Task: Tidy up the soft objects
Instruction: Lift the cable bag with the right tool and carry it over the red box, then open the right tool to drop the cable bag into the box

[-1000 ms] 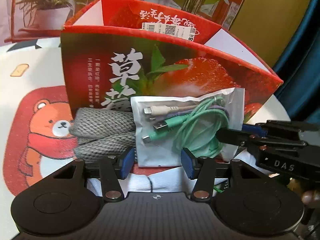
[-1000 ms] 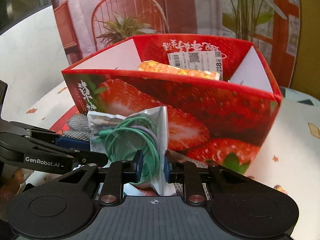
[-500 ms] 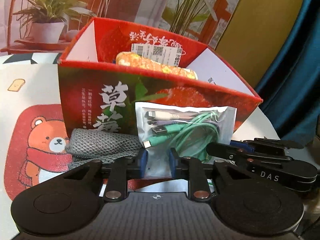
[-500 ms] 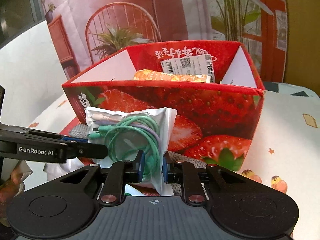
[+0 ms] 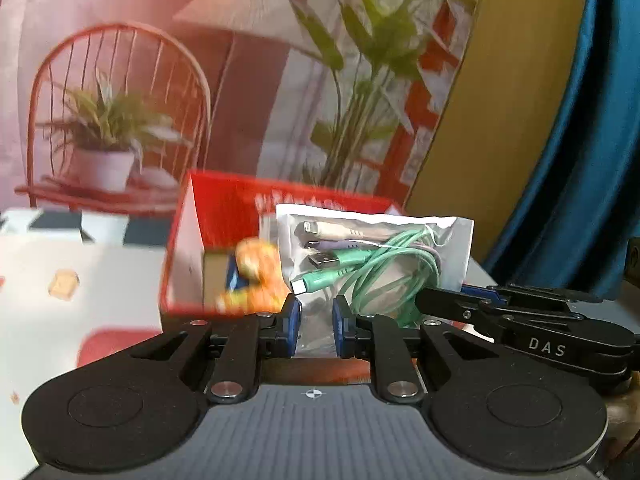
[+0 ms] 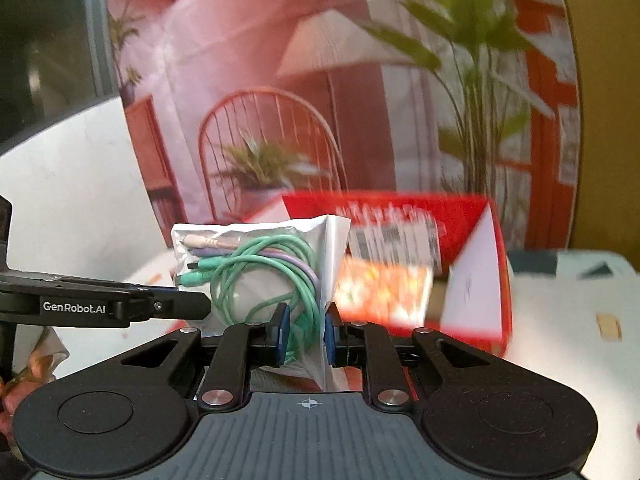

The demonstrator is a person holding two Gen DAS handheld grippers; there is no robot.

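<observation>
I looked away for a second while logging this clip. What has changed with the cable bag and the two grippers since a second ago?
The left gripper, open a second ago, has closed on the cable bag. Both grippers have lifted the bag from the table in front of the red box up to the level of the box's opening. The right gripper stays clamped on the bag's other edge, and the orange packet remains inside the box.

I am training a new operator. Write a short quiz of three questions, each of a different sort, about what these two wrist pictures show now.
1. True or false: both tongs, left and right, grip the cable bag.
2. Multiple choice: the red box holds A) an orange packet, B) a grey sock, C) a mug.
3. Fill in: most cables in the bag are ____ in colour.

Key: 1 true; 2 A, the orange packet lies inside; 3 green.
</observation>
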